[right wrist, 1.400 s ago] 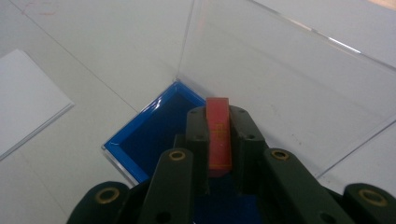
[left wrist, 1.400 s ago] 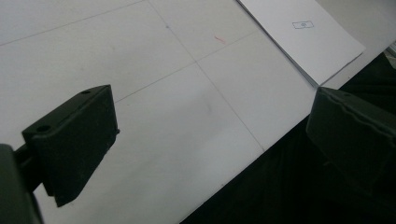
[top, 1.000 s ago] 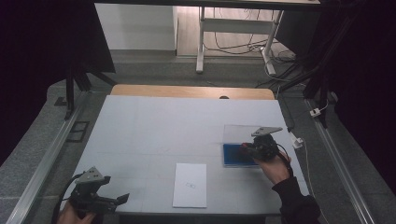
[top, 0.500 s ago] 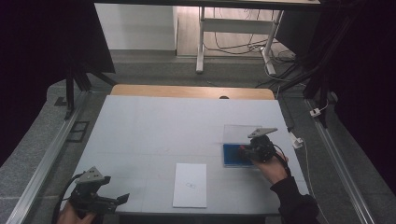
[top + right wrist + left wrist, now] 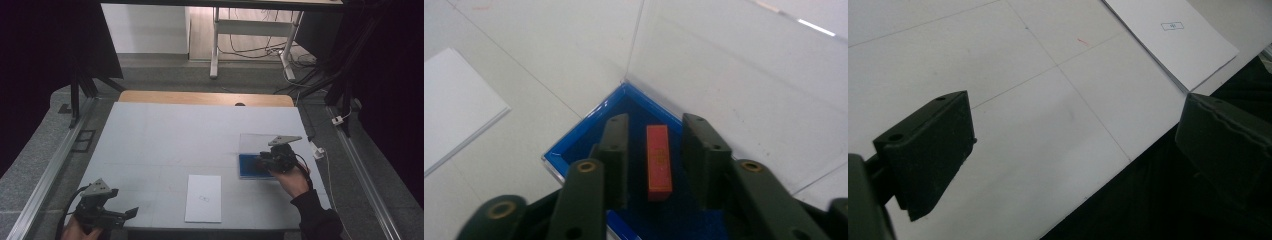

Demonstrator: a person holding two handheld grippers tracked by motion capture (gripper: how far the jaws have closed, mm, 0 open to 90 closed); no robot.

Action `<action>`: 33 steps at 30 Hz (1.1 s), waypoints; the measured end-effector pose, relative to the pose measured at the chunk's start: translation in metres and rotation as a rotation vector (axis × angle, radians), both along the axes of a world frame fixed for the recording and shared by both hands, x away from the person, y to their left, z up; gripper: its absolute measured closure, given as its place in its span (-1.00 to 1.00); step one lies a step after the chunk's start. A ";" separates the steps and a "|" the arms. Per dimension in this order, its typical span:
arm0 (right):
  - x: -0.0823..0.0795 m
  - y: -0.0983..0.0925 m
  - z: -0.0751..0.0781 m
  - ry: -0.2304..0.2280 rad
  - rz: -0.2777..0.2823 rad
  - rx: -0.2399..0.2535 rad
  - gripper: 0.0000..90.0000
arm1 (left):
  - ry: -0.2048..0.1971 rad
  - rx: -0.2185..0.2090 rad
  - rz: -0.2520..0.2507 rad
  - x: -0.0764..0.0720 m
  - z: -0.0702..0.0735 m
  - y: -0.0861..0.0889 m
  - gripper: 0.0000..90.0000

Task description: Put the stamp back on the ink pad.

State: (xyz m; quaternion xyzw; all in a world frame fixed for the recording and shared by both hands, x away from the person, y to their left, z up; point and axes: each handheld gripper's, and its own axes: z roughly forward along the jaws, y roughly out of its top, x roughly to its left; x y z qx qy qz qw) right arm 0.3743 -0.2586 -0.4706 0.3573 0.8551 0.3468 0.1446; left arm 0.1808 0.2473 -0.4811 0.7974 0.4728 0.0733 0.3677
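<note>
- High view: the right gripper (image 5: 264, 161) is over the blue tray (image 5: 248, 166) at the right side of the table (image 5: 165, 135), and a hand (image 5: 292, 181) holds it from below. A clear lid (image 5: 252, 143) stands up at the far edge of the tray. A white sheet (image 5: 203, 198) lies flat near the front edge, well apart from the tray. The left gripper (image 5: 131, 213) is at the front left corner, with nothing between its jaws.
- Left gripper view: the left gripper (image 5: 1073, 145) hangs over the table (image 5: 998, 75) edge with its jaws wide apart and empty. A corner of the sheet (image 5: 1173, 40) shows at the upper right.
- Right gripper view: the right gripper (image 5: 656, 155) has just been opening its jaws. The red block (image 5: 659, 162) lies on the blue tray (image 5: 589, 137) between the two jaws, with a gap on each side, so it is released and not pressed. The lid (image 5: 734, 65) rises behind the tray, and the sheet (image 5: 454, 105) is at the left.
</note>
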 end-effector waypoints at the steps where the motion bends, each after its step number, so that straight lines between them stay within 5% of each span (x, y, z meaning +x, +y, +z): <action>1: -0.001 0.000 0.001 -0.005 -0.003 0.003 0.34 | 0.000 -0.001 0.000 0.000 0.000 0.000 -0.94; 8: -0.005 0.000 0.006 -0.012 -0.006 0.052 -0.06 | -0.001 -0.001 0.000 0.000 0.000 0.000 -0.94; 20: -0.015 0.007 0.009 -0.005 -0.039 0.068 -0.83 | -0.002 -0.004 0.001 0.000 0.000 0.001 -0.94; 33: -0.025 0.006 0.012 0.015 -0.018 0.106 -0.99 | -0.006 -0.007 0.000 -0.001 0.000 0.001 -0.94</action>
